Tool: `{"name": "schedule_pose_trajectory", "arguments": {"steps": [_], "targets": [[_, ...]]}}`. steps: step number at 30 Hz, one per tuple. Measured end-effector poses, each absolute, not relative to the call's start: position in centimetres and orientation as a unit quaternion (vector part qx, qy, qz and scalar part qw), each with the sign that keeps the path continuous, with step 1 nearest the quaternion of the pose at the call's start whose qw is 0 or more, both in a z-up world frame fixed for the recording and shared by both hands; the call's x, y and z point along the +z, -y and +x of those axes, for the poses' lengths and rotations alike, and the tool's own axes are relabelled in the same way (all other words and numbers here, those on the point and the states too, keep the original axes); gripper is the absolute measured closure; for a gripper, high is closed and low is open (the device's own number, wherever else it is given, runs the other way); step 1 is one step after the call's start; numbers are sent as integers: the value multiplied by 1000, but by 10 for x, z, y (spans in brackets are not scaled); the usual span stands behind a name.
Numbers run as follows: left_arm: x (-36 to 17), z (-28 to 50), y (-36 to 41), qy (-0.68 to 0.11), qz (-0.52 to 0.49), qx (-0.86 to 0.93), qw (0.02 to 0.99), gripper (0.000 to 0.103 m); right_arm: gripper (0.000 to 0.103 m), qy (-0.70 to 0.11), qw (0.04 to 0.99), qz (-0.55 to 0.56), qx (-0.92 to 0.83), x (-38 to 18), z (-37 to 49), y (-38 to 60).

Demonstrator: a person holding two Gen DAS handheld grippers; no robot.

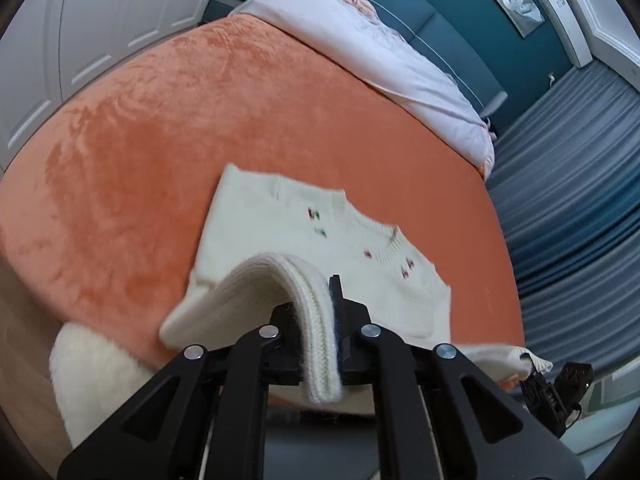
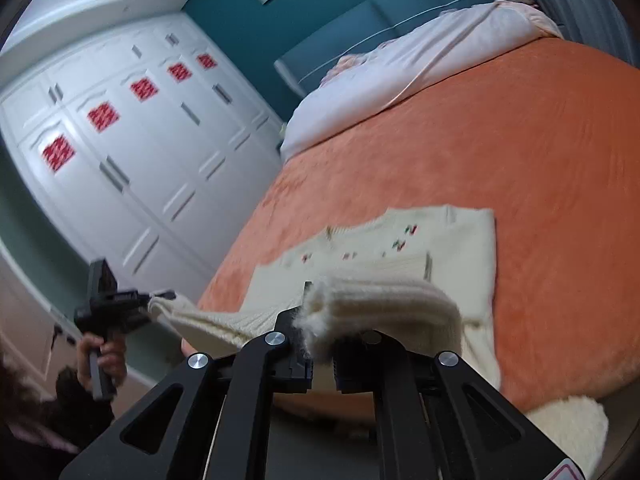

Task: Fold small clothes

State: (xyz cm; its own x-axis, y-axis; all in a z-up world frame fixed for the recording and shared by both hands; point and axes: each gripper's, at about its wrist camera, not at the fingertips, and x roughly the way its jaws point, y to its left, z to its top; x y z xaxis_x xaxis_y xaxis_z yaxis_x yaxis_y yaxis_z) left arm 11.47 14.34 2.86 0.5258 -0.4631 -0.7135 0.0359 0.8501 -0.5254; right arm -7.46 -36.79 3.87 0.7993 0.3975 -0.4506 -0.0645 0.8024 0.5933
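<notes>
Bed [image 1: 200, 112] under an orange plush cover fills both views, with pale bedding bunched at the headboard end and white wardrobe doors [image 2: 132, 152] beyond. Cream knit sweater [image 1: 312, 240] lies near the bed's foot edge, front up, neckline and small red-green motifs toward the headboard, upper body flat on the cover. Its ribbed hem [image 1: 316, 320] is raised off the cover and arches toward me. My left tool [image 1: 316, 312] is closed down to the thickness of the rib, pinching one hem corner; the fabric drapes over the near finger. My right tool [image 2: 320, 320] is likewise clamped narrow on the other hem corner, fuzzy edge bunched between the pads. Each view catches the other tool low at its edge, with the hem strung between them. I judge the two corner holds are there to keep the hem level and lightly taut, so the lower half can go over toward the neckline without skewing. Fold not yet laid. A separate fluffy white textile [image 1: 92, 376] hangs below the foot edge, apart from the sweater. Frames are somewhat blurred; fine knit detail is unclear.
</notes>
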Motion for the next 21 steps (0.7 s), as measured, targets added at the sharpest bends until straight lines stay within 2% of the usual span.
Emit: {"name": "schedule_pose_trajectory", "arguments": {"steps": [2,3,4,6,8,9,10,12,14,21], "targets": [[5,151,-133,-461,-233,-132,846,92,91,-276,898,327,107,16,-29,381],[-10,167,-132,-467,-234,-121,844,87,85,-274,897,336,84,4,-10,384],[-28,182,-129,-480,-232,-100,840,78,83,-278,898,336,61,-6,5,384],[-55,196,-131,-505,-219,-31,834,64,82,-281,902,327,19,-16,19,381],[-65,189,-139,-501,-237,-23,832,60,77,-268,898,348,4,-19,20,384],[-62,182,-144,-490,-243,-28,836,51,65,-263,899,349,-3,-18,16,385],[-57,173,-147,-477,-235,-28,846,38,52,-260,904,340,-8,-15,10,384],[-43,155,-145,-445,-192,-34,874,22,47,-267,915,303,-15,-13,-2,379],[-41,148,-138,-429,-148,-43,890,17,47,-289,919,268,-19,-18,-4,373],[-72,193,-102,-474,-84,-48,875,18,42,-336,908,244,-59,-57,22,385]]}}
